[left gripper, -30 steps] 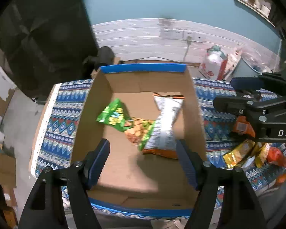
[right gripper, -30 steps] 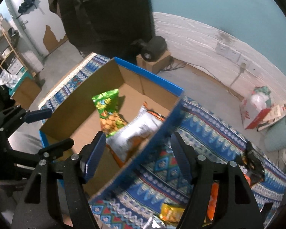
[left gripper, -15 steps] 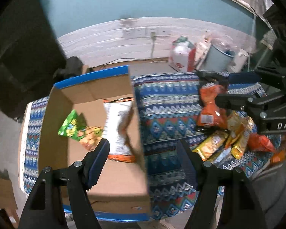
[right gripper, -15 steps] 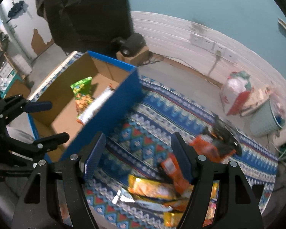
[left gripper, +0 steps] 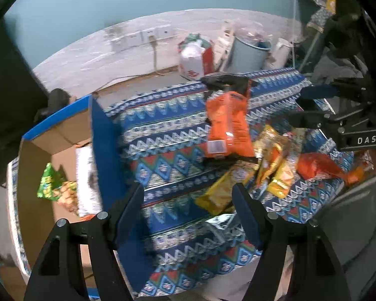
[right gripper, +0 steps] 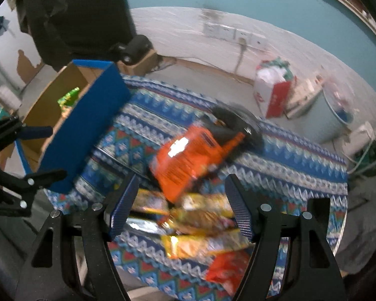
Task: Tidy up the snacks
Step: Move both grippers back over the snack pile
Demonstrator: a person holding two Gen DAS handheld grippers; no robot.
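As both views swung right, box (left gripper: 62,150) left, snack pile (left gripper: 263,170) centred

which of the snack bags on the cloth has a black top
The big orange bag, farthest back in the pile. Its top end is black; the yellow packets and the smaller orange one show none.

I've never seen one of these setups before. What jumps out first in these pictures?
Probably the big orange snack bag, lying on the patterned blue tablecloth at the far end of a heap of yellow and orange packets. To the left stands a blue cardboard box with a green bag already inside. Both black grippers, left and right, hang open over the pile.
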